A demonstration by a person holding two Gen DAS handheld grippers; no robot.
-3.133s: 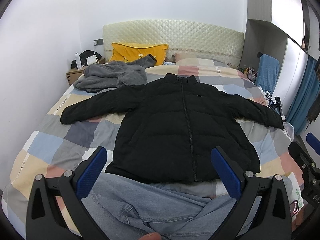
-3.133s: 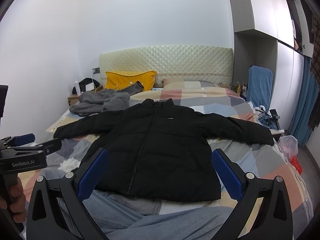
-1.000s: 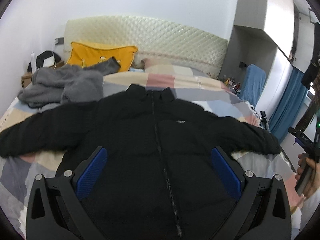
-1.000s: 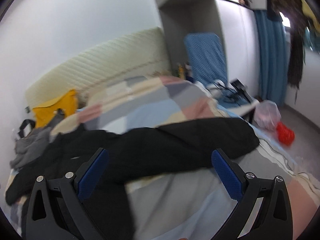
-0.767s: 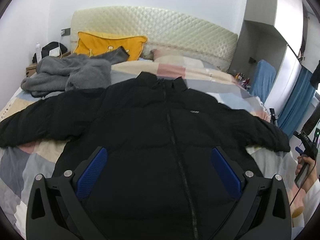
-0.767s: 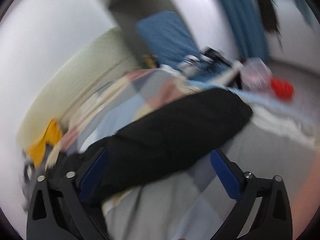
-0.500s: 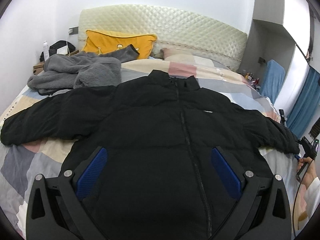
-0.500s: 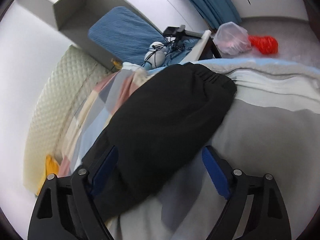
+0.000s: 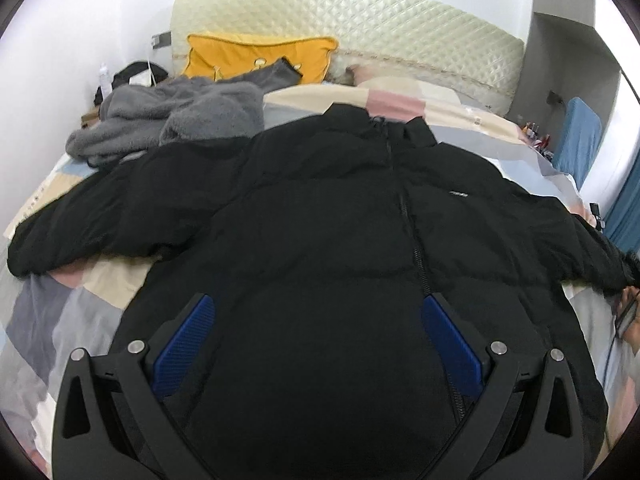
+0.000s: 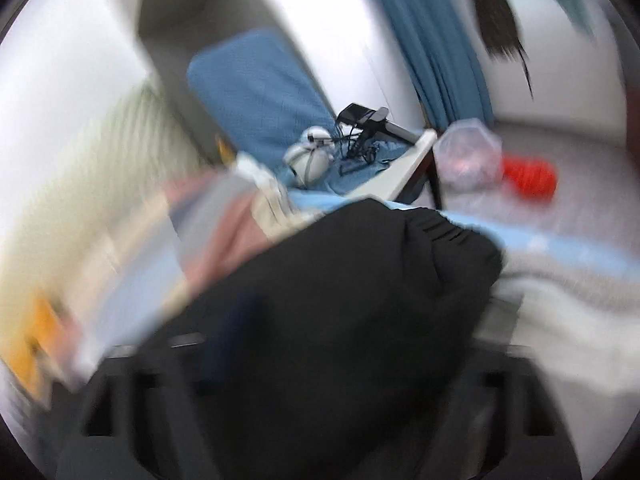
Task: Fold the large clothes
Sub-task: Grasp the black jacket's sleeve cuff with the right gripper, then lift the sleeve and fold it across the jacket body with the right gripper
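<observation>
A black puffer jacket (image 9: 328, 248) lies front up on the bed (image 9: 72, 312), zipped, with both sleeves spread out. My left gripper (image 9: 316, 344) is open and empty, low over the jacket's lower body. In the right wrist view the frame is blurred. The jacket's right sleeve (image 10: 360, 280) fills the lower middle, its cuff near the bed's edge. My right gripper (image 10: 340, 360) is at that sleeve, which covers the space between its fingers. I cannot tell whether it is shut on the sleeve.
A grey fleece garment (image 9: 176, 120) and a yellow pillow (image 9: 256, 56) lie at the head of the bed. Beside the bed are a blue chair (image 10: 256, 92), a small table with cables (image 10: 400, 160), a plastic bag and a red object (image 10: 528, 178) on the floor.
My left gripper has moved closer over the jacket's body. My right gripper swung to the bed's right side and dropped onto the right sleeve near the cuff.
</observation>
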